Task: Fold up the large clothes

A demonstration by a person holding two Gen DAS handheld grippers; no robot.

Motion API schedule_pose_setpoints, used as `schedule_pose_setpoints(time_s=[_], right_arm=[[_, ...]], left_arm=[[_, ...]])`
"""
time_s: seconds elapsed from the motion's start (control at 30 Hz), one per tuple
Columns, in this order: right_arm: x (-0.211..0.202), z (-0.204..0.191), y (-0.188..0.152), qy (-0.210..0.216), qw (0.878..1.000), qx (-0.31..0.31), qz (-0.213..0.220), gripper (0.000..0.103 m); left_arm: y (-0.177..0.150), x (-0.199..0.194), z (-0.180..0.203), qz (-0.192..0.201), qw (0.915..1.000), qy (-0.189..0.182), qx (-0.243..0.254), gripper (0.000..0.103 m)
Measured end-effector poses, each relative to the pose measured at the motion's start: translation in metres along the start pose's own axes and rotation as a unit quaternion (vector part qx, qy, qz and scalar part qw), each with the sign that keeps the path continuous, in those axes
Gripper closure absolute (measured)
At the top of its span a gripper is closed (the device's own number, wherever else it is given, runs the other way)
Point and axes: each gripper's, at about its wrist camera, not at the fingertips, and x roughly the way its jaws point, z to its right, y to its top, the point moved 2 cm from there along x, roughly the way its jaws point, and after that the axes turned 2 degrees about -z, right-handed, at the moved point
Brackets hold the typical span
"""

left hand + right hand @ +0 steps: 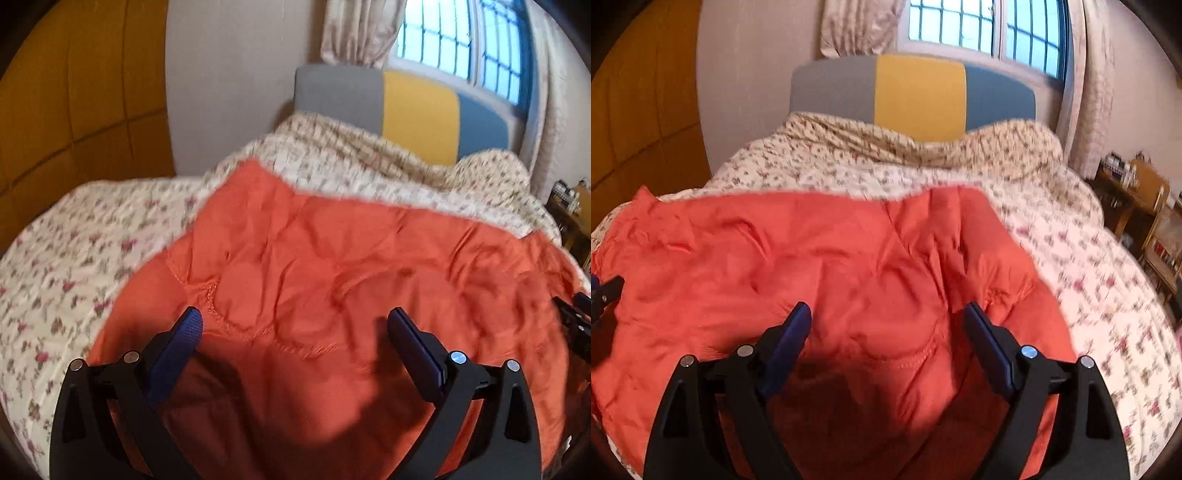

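A large orange-red padded garment (332,266) lies spread on a bed with a floral cover (74,258). My left gripper (295,321) is open and empty, held just above the garment's near left part, over a stitched seam. My right gripper (886,314) is open and empty above the garment's (812,258) near right part, over a curved seam. The right gripper's tip shows at the right edge of the left wrist view (576,321); the left gripper's tip shows at the left edge of the right wrist view (604,291).
The bed's floral cover (1089,277) is bunched up at the headboard (916,96), which is grey, yellow and blue. A window (979,26) with curtains is behind it. A wooden wardrobe (74,92) stands left; wooden furniture (1145,206) stands right of the bed.
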Motion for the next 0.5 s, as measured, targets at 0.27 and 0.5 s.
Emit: schedule_pose_setpoints(time_s=[0.27,0.5], right_arm=[[0.016,-0.003,-0.009,-0.006,1.000,-0.013,-0.003,0.012],[0.018,-0.003,-0.008,-0.006,1.000,-0.014,-0.005,0.011]], left_arm=[[-0.012,0.018,0.009,-0.014,0.9995,0.012,0.026,0.003],[-0.013,0.020,0.005,-0.019,0.9996,0.005,0.022,0.003]])
